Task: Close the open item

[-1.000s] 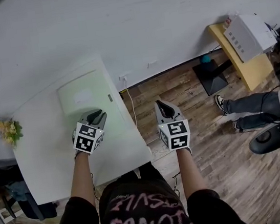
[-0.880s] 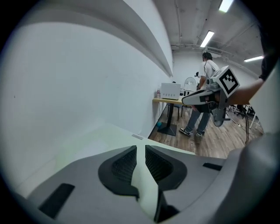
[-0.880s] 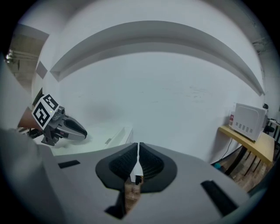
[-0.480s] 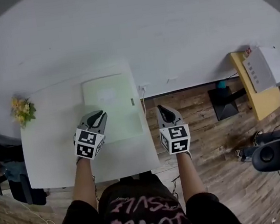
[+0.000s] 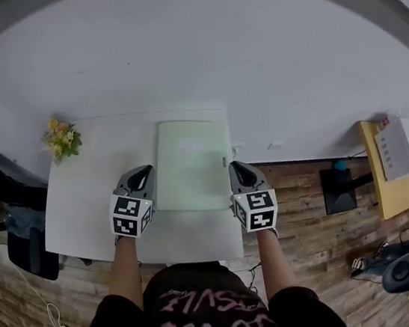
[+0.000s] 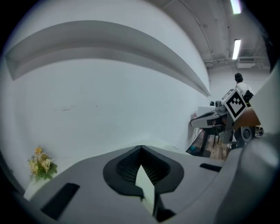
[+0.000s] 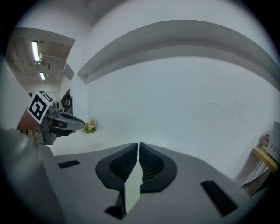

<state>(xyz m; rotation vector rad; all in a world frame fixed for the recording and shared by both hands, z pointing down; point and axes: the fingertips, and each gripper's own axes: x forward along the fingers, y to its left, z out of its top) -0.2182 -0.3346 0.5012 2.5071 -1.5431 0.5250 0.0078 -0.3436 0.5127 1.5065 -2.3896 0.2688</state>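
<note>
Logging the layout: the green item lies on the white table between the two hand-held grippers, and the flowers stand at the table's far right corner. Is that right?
No: the head view shows the flowers at the table's far left corner. The green item does lie on the table between the left hand-held gripper and the right hand-held gripper.

- A small bunch of yellow flowers (image 5: 61, 138) sits at the far left corner of a white table (image 5: 82, 206).
- Wood-plank floor (image 5: 300, 198) stretches to the right.
- A white box (image 5: 405, 147) rests on a yellow bench (image 5: 390, 197), with a black stand (image 5: 338, 191) just beside it.
</note>
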